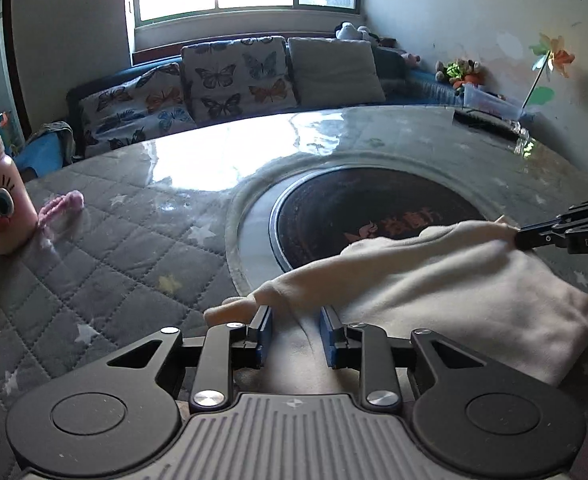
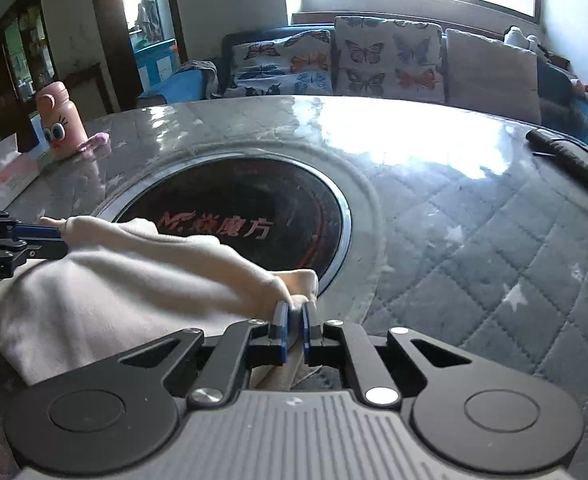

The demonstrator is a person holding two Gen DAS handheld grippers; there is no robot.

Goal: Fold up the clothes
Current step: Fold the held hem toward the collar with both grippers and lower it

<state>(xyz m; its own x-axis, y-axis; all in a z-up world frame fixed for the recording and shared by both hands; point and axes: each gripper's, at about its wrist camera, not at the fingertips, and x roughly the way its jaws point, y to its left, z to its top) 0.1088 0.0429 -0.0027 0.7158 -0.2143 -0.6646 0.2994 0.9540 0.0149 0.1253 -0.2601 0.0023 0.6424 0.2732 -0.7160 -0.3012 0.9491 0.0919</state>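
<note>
Left of the round black cooktop (image 2: 234, 224), a pink bottle (image 2: 56, 124) stands clear. The cream garment (image 1: 454, 292) lies across the cooktop's near rim. The left gripper (image 1: 296, 330) straddles its fold, jaws apart; the right gripper (image 2: 294, 326) pinches the opposite corner, likely to carry it over.

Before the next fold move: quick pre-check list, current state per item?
1. Right gripper clamped on the cream garment: ok, cloth pinched between its pads.
2. Left gripper gripping: not ok, jaws apart, cloth only lies between them.
3. Folded edge taut between the grippers: ok, it runs as a raised ridge.
4. Garment flat on the quilted table cover: cannot tell, near part hidden by the gripper bodies.
5. Pink bottle clear of the cloth: ok, it stands at the far edge.
6. Cloth over the dark round insert: not ok, it overlaps the rim.
</note>
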